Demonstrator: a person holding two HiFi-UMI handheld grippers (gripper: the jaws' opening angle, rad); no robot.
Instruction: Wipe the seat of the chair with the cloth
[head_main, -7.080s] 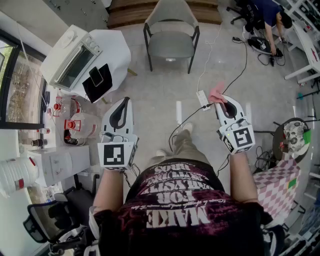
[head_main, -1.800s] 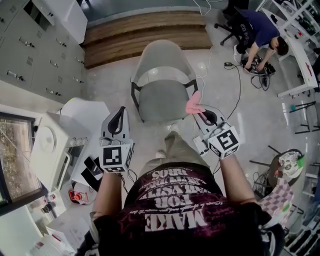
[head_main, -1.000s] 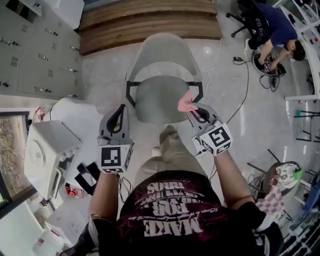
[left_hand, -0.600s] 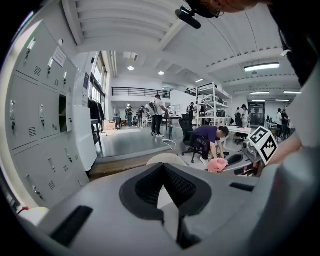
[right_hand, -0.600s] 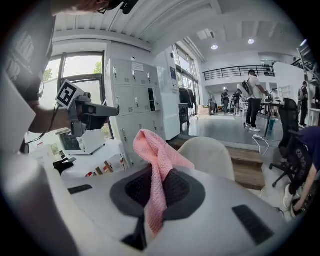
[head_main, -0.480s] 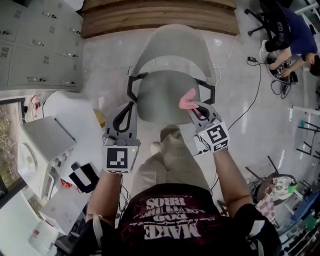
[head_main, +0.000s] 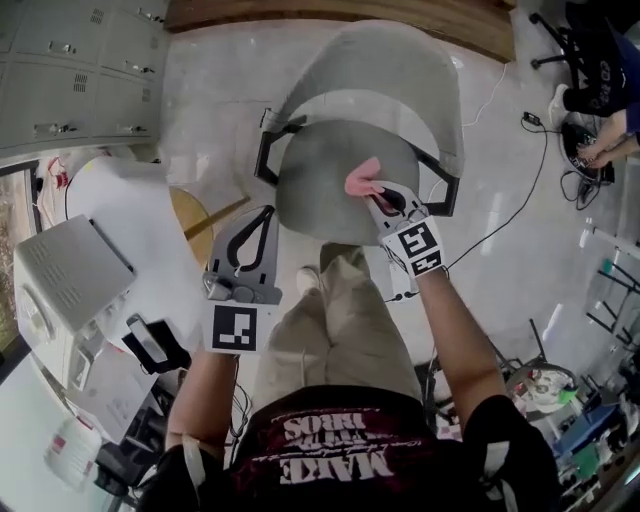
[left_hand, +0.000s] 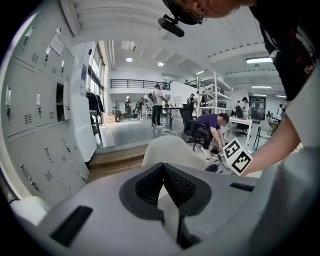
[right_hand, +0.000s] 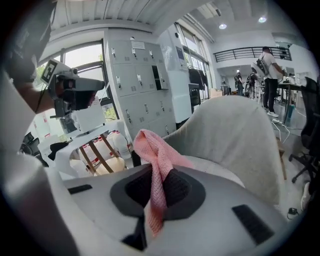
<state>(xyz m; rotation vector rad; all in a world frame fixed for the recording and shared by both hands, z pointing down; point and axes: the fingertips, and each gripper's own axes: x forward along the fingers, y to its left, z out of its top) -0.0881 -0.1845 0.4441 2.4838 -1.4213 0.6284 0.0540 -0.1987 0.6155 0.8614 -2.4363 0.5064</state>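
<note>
Pale floor tiles (head_main: 215, 95) surround the person in this open workshop. Their right hand-held gripper (head_main: 386, 199) is clamped on the pink cloth (head_main: 361, 181), whose loose end pokes up past the jaws over the near right part of the chair seat (head_main: 315, 185). I can't tell whether the cloth touches the seat. The left hand-held gripper (head_main: 252, 236) hangs beside the seat's front corner, jaws together and empty. Wiping looks about to start. Next, the cloth needs pressing down and sweeping across the seat.
</note>
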